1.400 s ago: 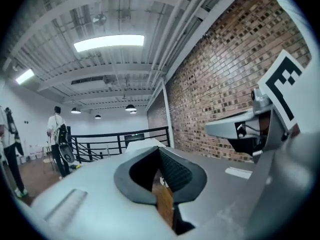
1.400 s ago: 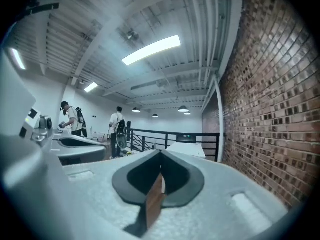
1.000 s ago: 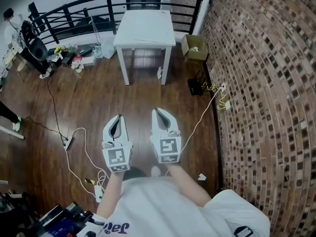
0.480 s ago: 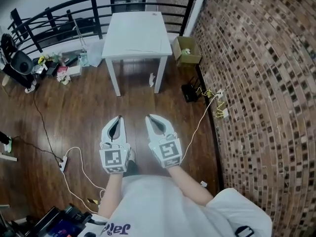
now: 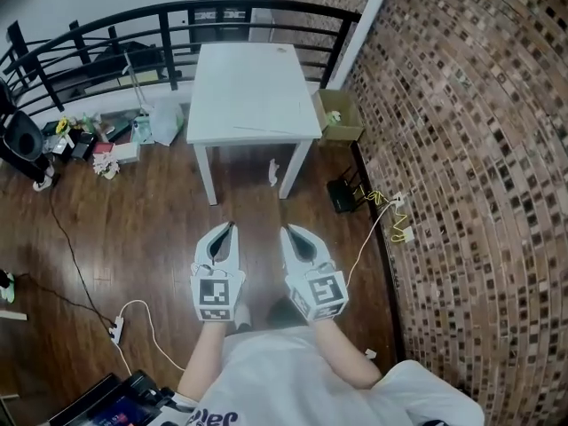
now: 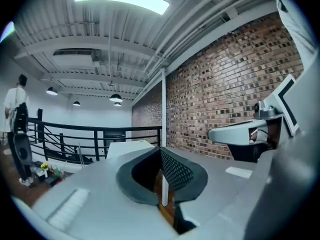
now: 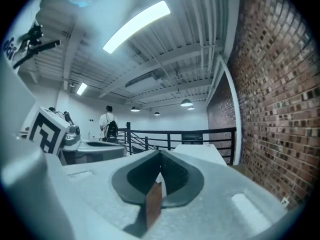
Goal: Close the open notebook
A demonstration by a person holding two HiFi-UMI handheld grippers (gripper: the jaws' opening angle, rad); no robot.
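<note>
Head view: nearer the white table (image 5: 253,78) than a second ago. Left gripper (image 5: 232,227) and right gripper (image 5: 287,231) side by side, jaws together, empty. Faint flat edge on table's near side, perhaps the notebook (image 5: 259,131). Only in gripper views: person (image 7: 107,125) by far railing (image 7: 150,134).

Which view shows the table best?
Head view: the table shows whole from above, with its top and front legs. The left gripper view catches only a low strip of the table. The right gripper view shows its top nearly edge-on.
</note>
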